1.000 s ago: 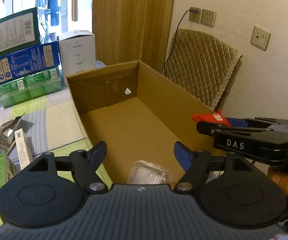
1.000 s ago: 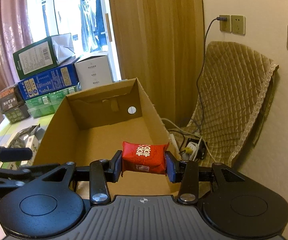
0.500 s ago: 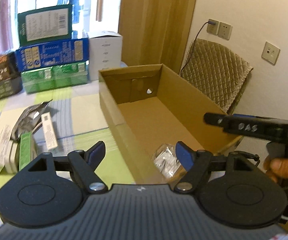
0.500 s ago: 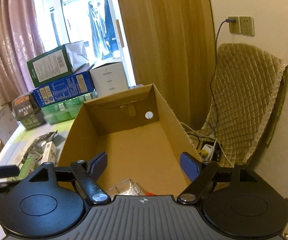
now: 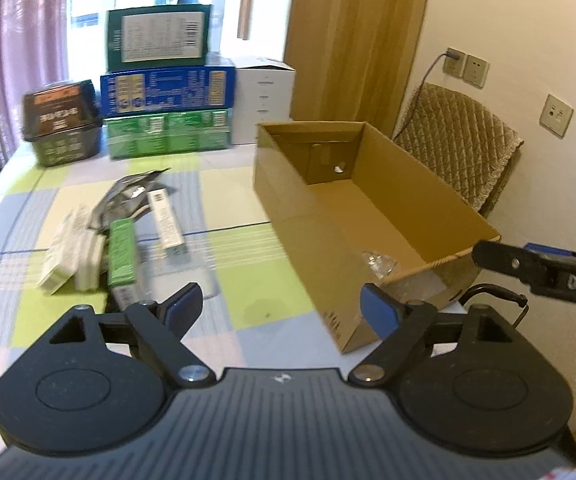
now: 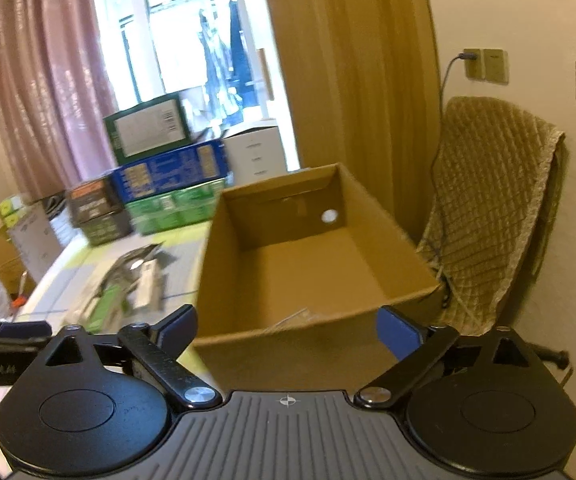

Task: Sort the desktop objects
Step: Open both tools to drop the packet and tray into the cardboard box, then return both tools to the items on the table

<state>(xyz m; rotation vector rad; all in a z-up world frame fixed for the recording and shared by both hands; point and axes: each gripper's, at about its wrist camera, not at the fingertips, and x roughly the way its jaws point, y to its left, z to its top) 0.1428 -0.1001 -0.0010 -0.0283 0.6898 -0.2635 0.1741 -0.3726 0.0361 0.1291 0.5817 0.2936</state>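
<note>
Brown cardboard box (image 5: 368,216), both grippers spread wide and empty before it.

A clear plastic packet (image 5: 378,262) lies inside the box's near end. Left of the box, small cartons (image 5: 122,250) lie scattered on the checked tablecloth (image 5: 240,280); left gripper (image 5: 284,306), right gripper (image 6: 288,330).

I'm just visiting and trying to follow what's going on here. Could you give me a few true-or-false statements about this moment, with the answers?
1. Both grippers are open and hold nothing. True: the left gripper and right gripper are both open and hold nothing.
2. The cardboard box is closed with a lid. False: it is open on top.
3. Small packets lie on the tablecloth outside the box. True.
4. A crinkly clear wrapper lies inside the box. True.
5. The stacked cartons sit inside the box. False: they stand on the table behind it.
</note>
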